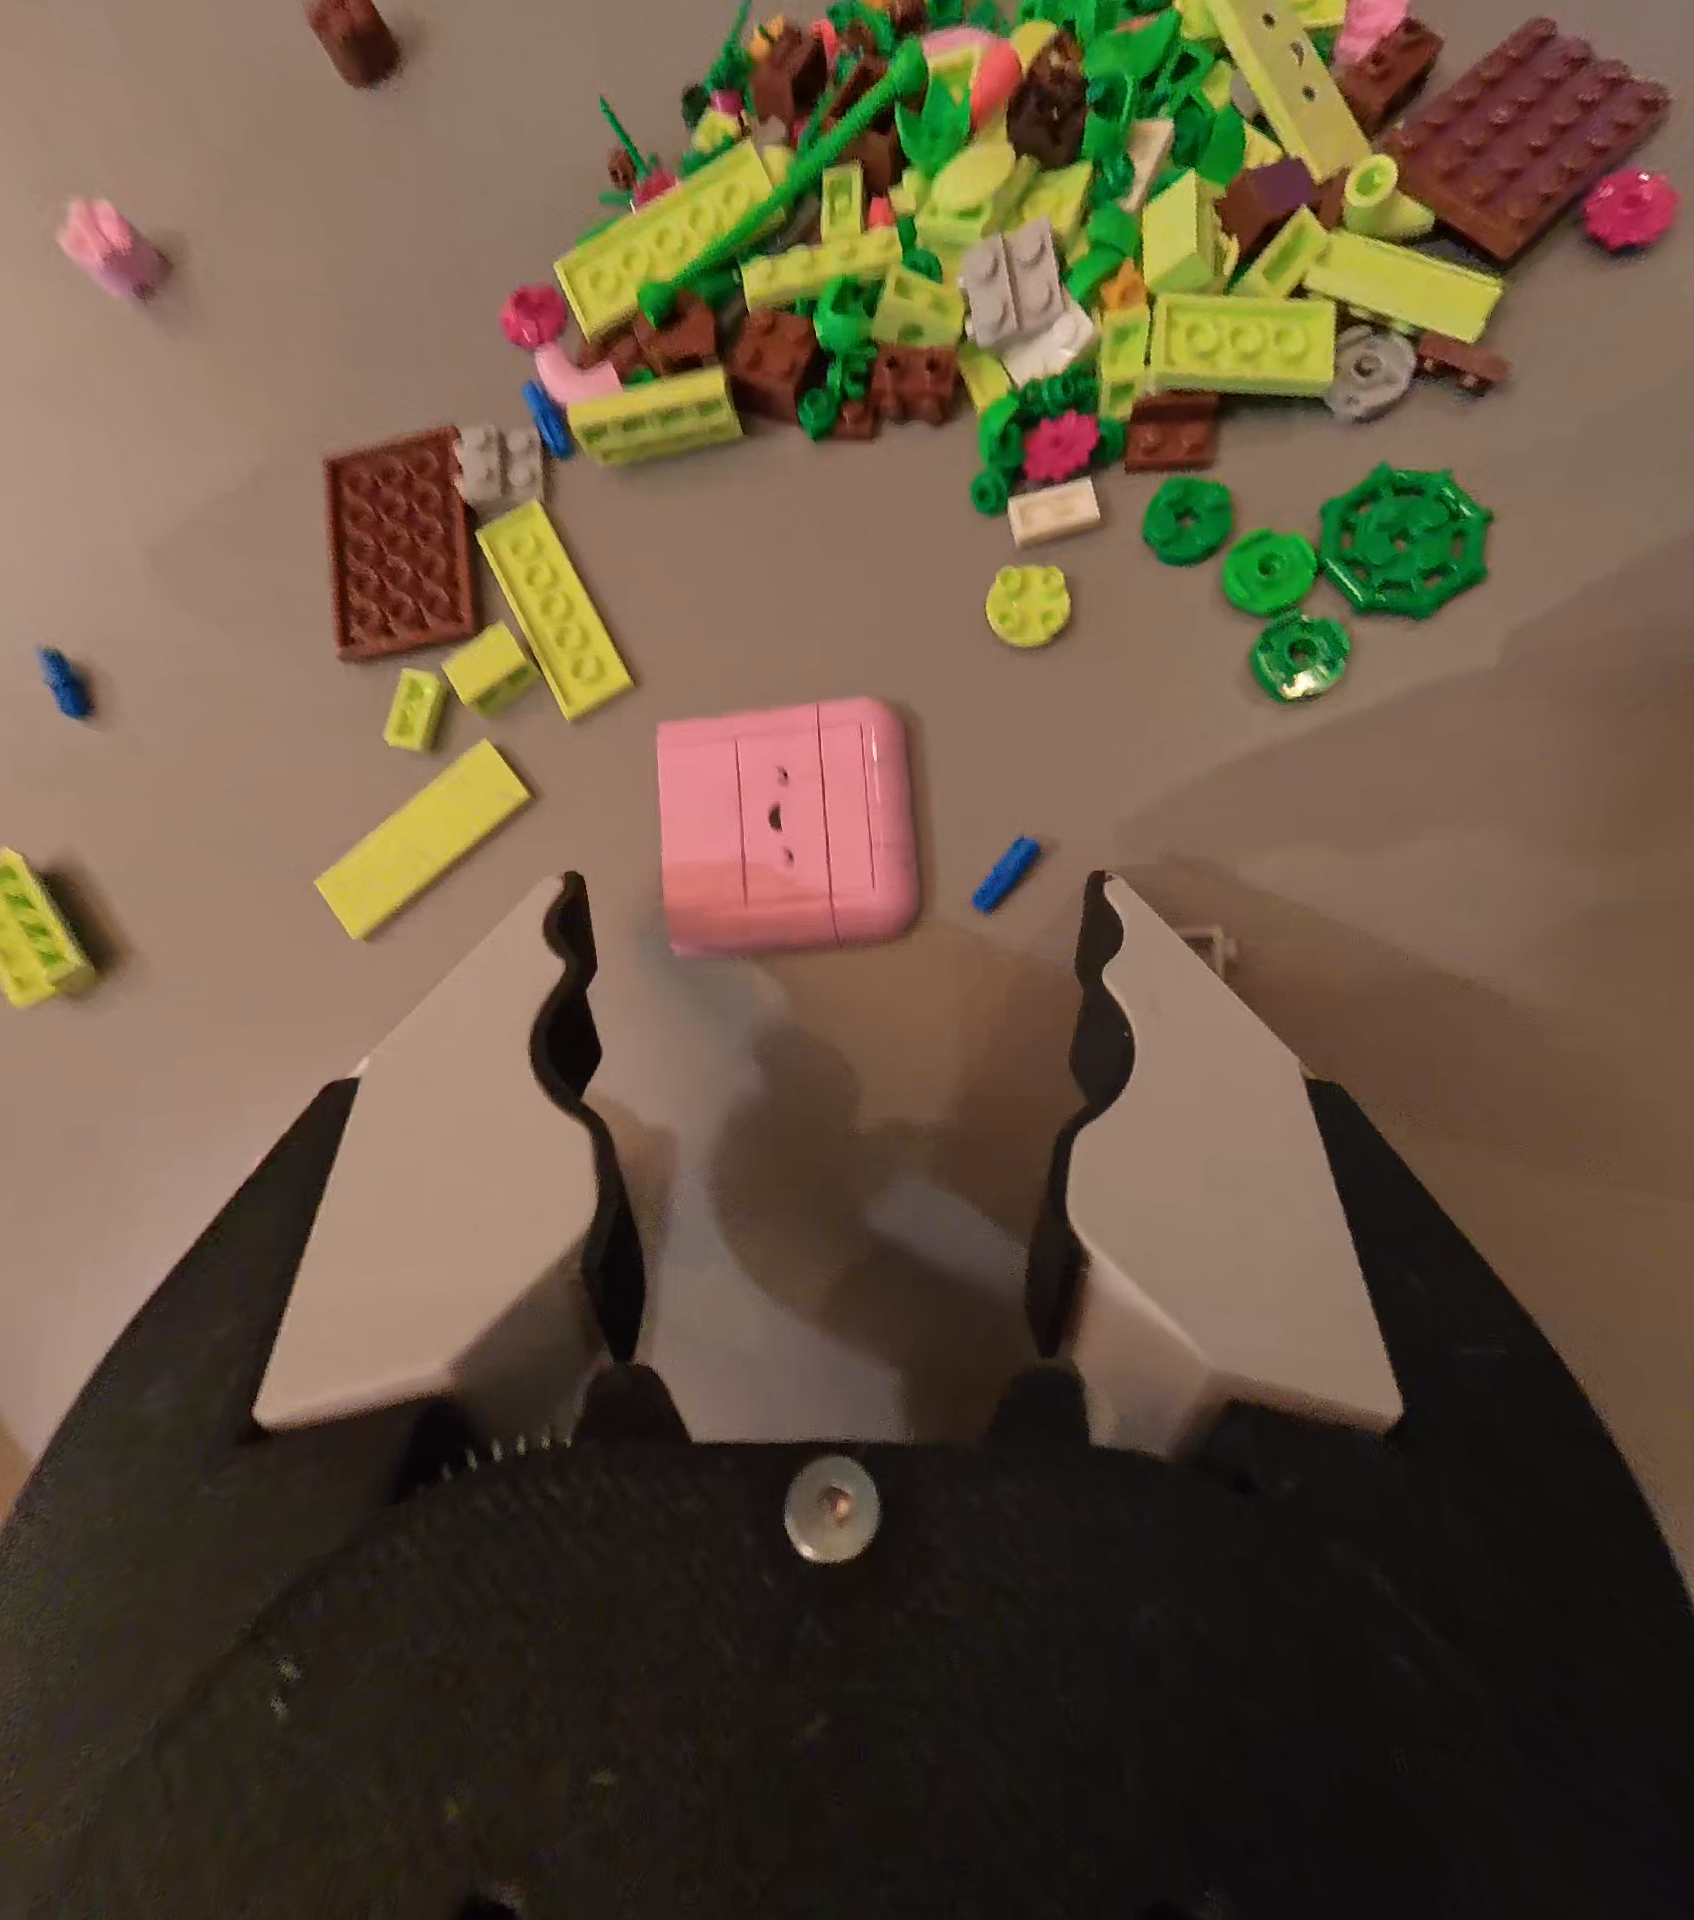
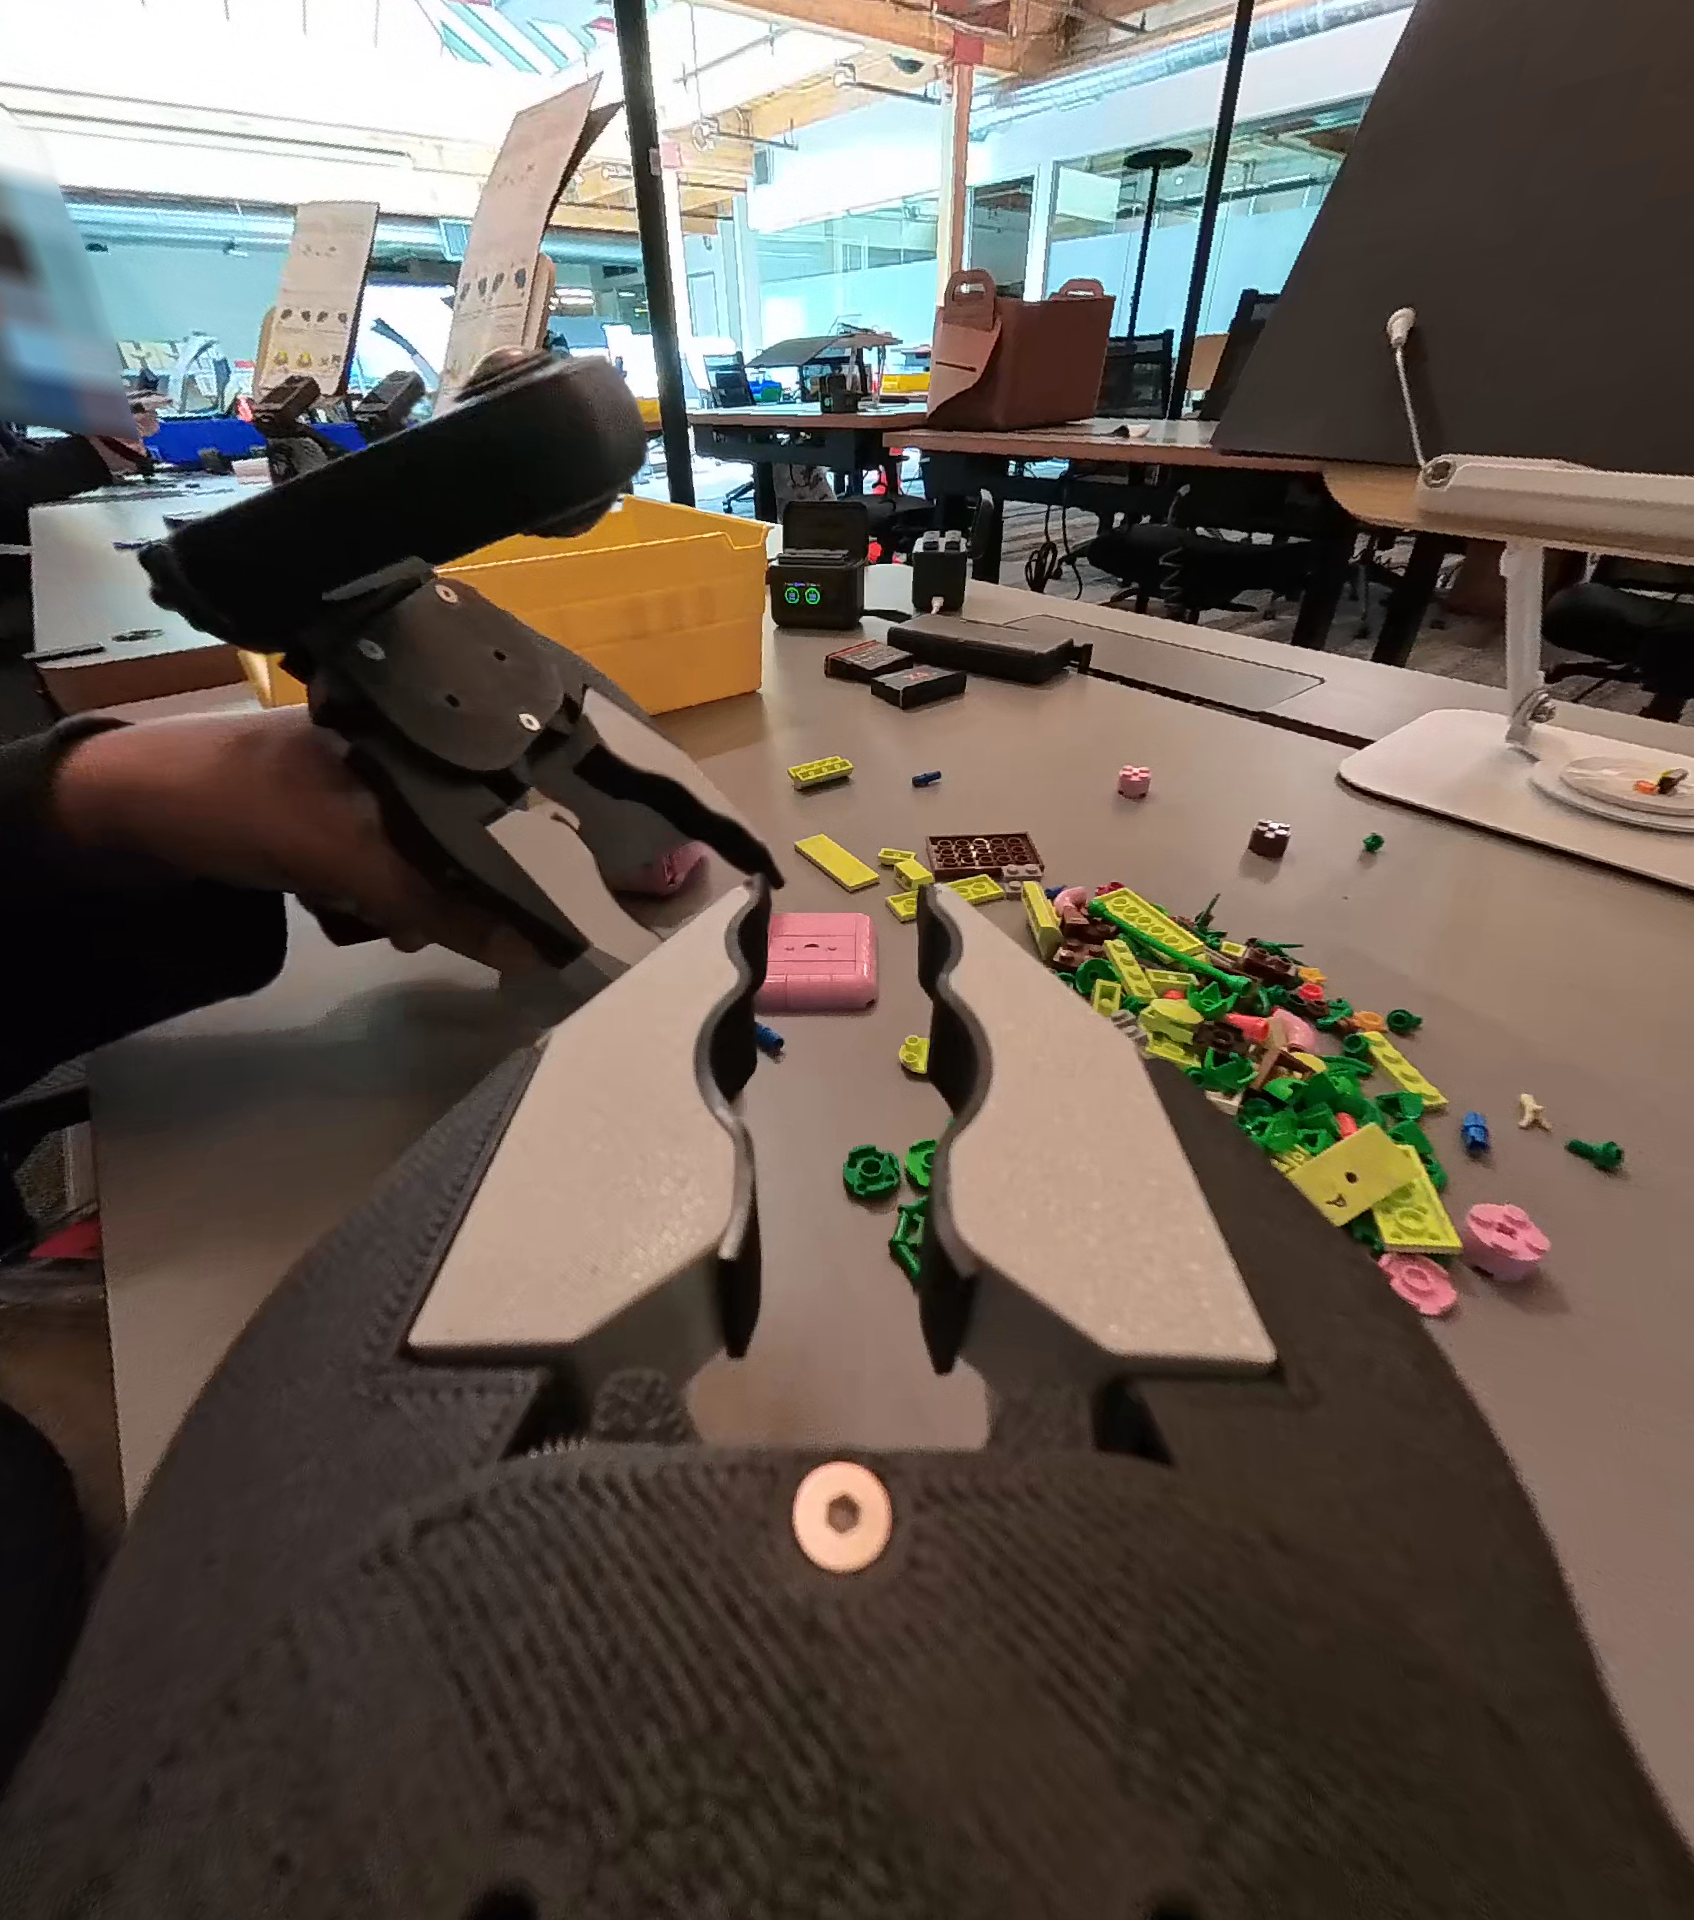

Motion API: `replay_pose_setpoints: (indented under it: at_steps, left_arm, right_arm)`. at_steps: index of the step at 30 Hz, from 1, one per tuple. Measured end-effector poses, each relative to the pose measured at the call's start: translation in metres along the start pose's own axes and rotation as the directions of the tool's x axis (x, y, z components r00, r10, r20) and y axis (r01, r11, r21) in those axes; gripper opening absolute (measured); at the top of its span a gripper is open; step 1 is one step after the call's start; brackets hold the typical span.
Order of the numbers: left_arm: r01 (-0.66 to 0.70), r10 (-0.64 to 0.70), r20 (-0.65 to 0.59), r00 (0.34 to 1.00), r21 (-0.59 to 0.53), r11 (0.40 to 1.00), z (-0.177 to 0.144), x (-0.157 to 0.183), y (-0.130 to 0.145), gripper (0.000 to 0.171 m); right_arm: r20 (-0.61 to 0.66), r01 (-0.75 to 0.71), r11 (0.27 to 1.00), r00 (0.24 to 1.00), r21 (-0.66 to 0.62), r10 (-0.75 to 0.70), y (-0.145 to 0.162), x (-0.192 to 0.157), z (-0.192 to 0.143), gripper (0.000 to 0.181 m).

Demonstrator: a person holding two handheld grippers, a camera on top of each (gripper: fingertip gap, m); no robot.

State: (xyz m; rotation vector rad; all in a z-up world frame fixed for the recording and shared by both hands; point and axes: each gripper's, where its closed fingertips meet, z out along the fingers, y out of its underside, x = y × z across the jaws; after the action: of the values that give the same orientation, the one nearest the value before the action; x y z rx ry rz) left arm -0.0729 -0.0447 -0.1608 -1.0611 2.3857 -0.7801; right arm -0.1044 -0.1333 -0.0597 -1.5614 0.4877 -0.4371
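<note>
Left gripper (image 1: pixel 827 883) at lower centre of its view, jaws spread wide and empty, hovering just short of a pink rounded brick block (image 1: pixel 786 823) lying flat at mid-frame on the grey table (image 1: pixel 1394 987). Probably light, rigid, smooth-sided; flat opposite sides look the best purchase. Small blue peg (image 1: pixel 1005 874) just right of it. Right gripper (image 2: pixel 838 904) parted narrowly, holding nothing, aimed at the same block. Loose brick pile (image 1: pixel 978 239) across the upper frame, green round plates (image 1: pixel 1269 569) below it. Yellow bin (image 2: pixel 656 603) at upper centre of the right view; contents hidden.
</note>
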Motion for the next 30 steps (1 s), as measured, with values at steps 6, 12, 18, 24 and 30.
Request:
replay_pose_setpoints:
  at_steps: [6,12,18,24,30]
  left_arm:
    - [-0.040,0.031,0.122,0.992,0.071,0.997,-0.001,-0.017,-0.019,0.075]
    - [0.026,-0.026,-0.030,0.999,0.014,1.000,0.008,-0.013,-0.006,0.053]
    - [-0.006,0.006,-0.014,1.000,-0.005,1.000,-0.002,-0.018,0.008,0.048]
    - [-0.020,0.019,-0.026,0.999,-0.021,1.000,-0.017,-0.008,0.024,0.048]
    - [-0.090,0.090,-0.038,0.995,-0.022,0.996,-0.032,0.018,0.035,0.049]
  right_arm:
    - [0.132,0.053,0.998,0.990,-0.040,-0.047,0.006,-0.024,0.002,0.027]
    - [0.267,0.086,0.861,0.962,-0.500,0.058,0.077,-0.052,0.021,0.045]
    - [0.259,0.231,0.783,0.961,-0.577,-0.092,0.097,-0.056,0.050,0.021]
    - [0.089,0.204,0.772,0.978,-0.601,-0.190,0.096,-0.004,0.063,0.014]
    - [0.106,0.094,0.866,0.993,-0.491,-0.047,0.073,-0.010,0.054,0.038]
